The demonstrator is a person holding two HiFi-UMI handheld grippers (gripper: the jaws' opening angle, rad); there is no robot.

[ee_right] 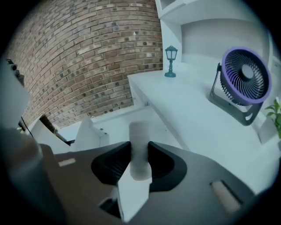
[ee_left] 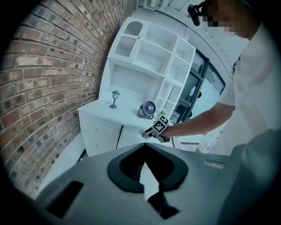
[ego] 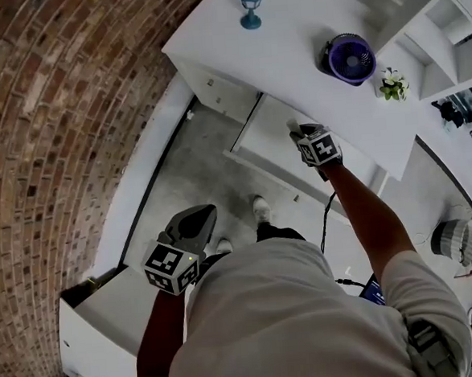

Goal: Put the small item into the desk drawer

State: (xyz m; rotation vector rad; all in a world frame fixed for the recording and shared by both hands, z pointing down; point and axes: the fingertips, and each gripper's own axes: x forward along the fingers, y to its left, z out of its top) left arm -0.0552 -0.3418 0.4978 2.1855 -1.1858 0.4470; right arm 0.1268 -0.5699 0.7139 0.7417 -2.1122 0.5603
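Observation:
The small item is a short white cylinder, and my right gripper is shut on it, with the item sticking out past the jaws. In the head view the right gripper is stretched out over the pulled-out white drawer below the desk top, and the item shows as a small pale tip. My left gripper hangs low beside the person's left leg. Seen in its own view, the left gripper has its jaws together with nothing in them.
On the desk stand a teal lamp figurine, a purple fan and a small potted plant. White shelving rises behind the desk. A brick wall runs along the left, with a low white cabinet at its foot.

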